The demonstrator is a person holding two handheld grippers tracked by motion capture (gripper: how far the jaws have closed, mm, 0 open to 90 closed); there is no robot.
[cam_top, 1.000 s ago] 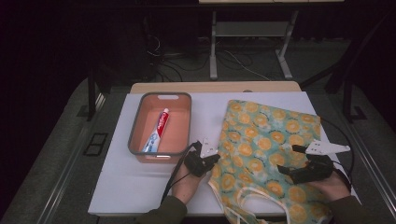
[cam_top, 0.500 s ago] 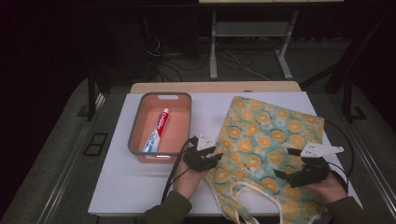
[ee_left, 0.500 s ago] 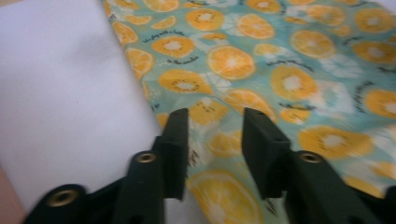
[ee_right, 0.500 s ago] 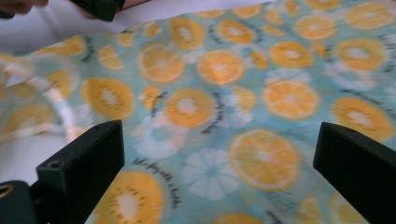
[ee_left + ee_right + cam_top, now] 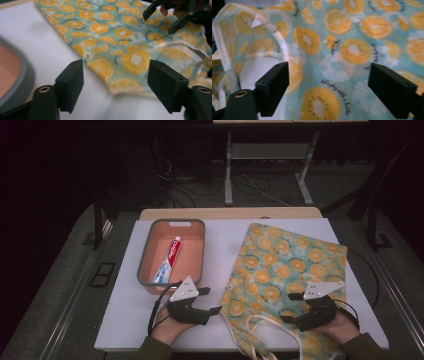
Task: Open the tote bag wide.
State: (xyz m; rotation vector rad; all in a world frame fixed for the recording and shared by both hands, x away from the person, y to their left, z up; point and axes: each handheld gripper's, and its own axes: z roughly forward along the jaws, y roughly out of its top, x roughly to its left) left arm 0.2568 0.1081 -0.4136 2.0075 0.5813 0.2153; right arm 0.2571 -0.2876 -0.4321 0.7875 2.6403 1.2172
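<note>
1. Two grippers work at the near edge of the white table, one per hand; L hand and R hand come in from the bottom of the high view
2. L gripper: jaws apart, have just been opening, nothing gripped; tips sit just beside the near-left edge of the orange-print bag. In left gripper view the bag edge lies on the table betw. the jaws, pads not pressing on it
3. R gripper: jaws spread, have just been closing a bit, pads off the cloth; it hovers over the bag's near-right part. In right gripper view the fabric lies flat betw. the jaws w/ a pale bag handle looping at left
4. Bag lies on the right half of the table, mouth & handles toward the person, far end angled away to the right
5. Grey-rimmed orange bin sits left of the bag, near it but apart, just beyond the L gripper
6. Toothpaste tube lies lengthwise inside the bin
7. Beyond the table: dark floor w/ cables
</note>
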